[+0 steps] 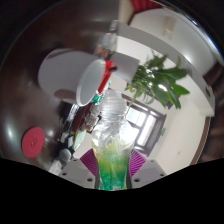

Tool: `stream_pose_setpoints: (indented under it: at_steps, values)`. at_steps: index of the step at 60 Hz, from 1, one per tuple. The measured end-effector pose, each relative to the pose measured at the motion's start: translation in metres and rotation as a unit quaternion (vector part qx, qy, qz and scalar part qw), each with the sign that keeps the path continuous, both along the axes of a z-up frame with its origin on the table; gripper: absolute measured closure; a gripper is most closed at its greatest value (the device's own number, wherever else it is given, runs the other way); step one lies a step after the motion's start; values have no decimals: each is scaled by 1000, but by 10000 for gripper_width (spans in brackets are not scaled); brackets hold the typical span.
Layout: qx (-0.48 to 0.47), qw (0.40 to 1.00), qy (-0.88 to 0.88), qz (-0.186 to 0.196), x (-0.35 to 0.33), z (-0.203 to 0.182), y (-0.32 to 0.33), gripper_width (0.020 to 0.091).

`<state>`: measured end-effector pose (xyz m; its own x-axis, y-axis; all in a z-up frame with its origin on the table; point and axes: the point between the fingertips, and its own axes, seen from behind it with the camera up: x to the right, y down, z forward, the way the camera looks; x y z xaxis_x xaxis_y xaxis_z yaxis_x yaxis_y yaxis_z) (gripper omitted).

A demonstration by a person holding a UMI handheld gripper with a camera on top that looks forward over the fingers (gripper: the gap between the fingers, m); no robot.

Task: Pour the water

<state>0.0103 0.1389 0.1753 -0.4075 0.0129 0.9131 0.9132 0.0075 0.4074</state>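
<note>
The gripper (113,160) is clenched on a clear plastic bottle (112,140), both purple pads (90,158) pressing its green-tinted lower body. The bottle stands upright between the fingers; its base is cut off from sight. Beyond it, a green plant (160,82) is discernible; other background items are indistinct.

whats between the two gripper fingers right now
In the gripper view a clear plastic bottle with a green label stands between the gripper fingers' pink pads, tilted; whether both pads press it is unclear.
</note>
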Motion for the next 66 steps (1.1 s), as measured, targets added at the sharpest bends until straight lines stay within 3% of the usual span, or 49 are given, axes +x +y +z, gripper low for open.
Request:
stream_pose_setpoints:
  at_steps: [9, 17, 23, 26, 45, 46, 47, 59, 66]
  values:
    - [-53, 948, 312, -39, 15, 9, -9, 741]
    - [-106, 776, 619, -60, 4, 5, -26, 746]
    - [-144, 655, 741, -49, 23, 8, -15, 746]
    - [-139, 626, 766, -50, 25, -1, -17, 747]
    - [-143, 549, 821, -64, 41, -72, -5, 748]
    - [-143, 548, 822, -62, 42, -76, -7, 689]
    - [-136, 547, 825, -48, 42, -71, -6, 748]
    - [-120, 551, 825, -44, 43, -73, -10, 748]
    - [-115, 550, 825, -53, 45, -73, -11, 634]
